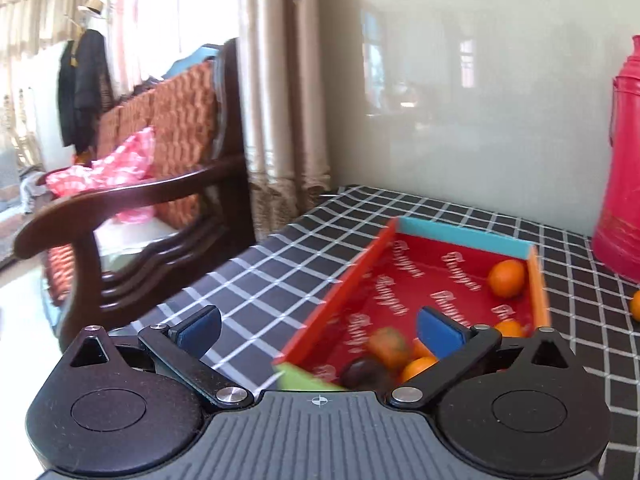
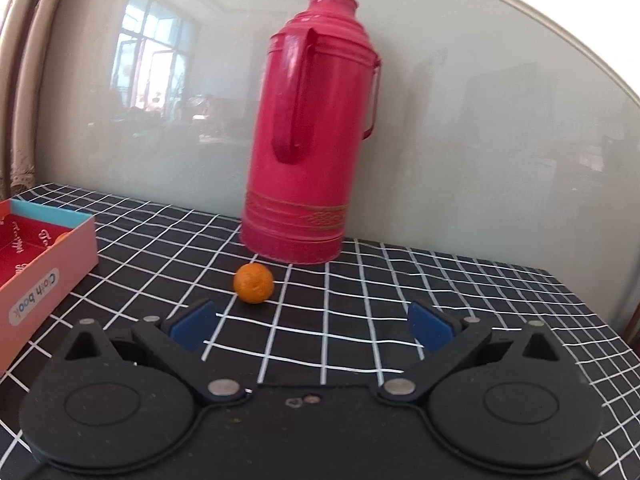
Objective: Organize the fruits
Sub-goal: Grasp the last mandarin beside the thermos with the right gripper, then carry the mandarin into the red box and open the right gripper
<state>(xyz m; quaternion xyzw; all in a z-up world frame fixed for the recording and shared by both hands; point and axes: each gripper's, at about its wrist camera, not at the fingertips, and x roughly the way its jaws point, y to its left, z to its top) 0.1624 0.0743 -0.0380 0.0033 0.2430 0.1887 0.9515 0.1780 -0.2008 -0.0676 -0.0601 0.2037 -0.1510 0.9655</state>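
A shallow red box point(image 1: 404, 280) with orange and blue walls lies on the checked tablecloth. It holds several oranges point(image 1: 506, 278), a blurred orange fruit point(image 1: 388, 346) and a dark round fruit point(image 1: 362, 372). My left gripper point(image 1: 320, 330) is open and empty, just above the box's near corner. In the right wrist view one orange point(image 2: 254, 283) lies loose on the cloth in front of the red thermos point(image 2: 308, 152). My right gripper point(image 2: 310, 326) is open and empty, a little short of that orange. The box point(image 2: 44, 252) shows at the left edge there.
The red thermos point(image 1: 622, 184) stands at the back right against a glossy wall panel. A wooden armchair point(image 1: 132, 200) with a pink cloth stands left of the table. Another orange point(image 1: 635, 306) shows at the right edge of the left wrist view.
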